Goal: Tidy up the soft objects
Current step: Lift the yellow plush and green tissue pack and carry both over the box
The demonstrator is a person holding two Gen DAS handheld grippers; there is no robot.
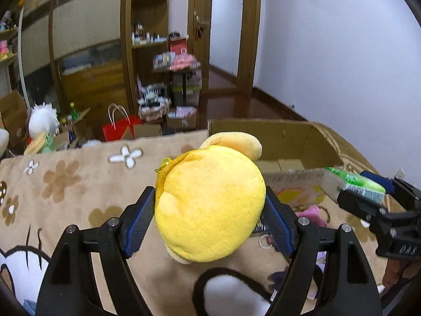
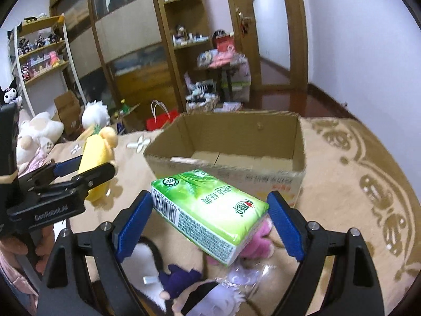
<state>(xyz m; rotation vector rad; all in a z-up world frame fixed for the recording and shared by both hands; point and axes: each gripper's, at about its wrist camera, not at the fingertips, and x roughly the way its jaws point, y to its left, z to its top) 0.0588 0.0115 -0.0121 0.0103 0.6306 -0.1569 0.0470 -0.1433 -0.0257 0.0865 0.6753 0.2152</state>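
My left gripper [image 1: 209, 218] is shut on a yellow plush pouch [image 1: 210, 205] with a zipper, held above the beige blanket; it also shows in the right wrist view [image 2: 96, 163]. My right gripper [image 2: 209, 216] is shut on a green tissue pack [image 2: 210, 210], held in front of an open cardboard box [image 2: 276, 176]. The tissue pack also shows at the right of the left wrist view [image 1: 352, 184]. The box [image 1: 289, 137] stands just beyond both grippers and looks empty inside.
Below the grippers lie a pink plush [image 2: 259, 242], a purple plush [image 2: 179, 279], a white-and-black plush [image 1: 231, 295] and a clear wrapper [image 2: 244, 273]. Plush toys [image 2: 39, 129] sit at the bed's left edge. Shelves [image 2: 42, 50], a red bag [image 1: 118, 129] and floor clutter lie beyond.
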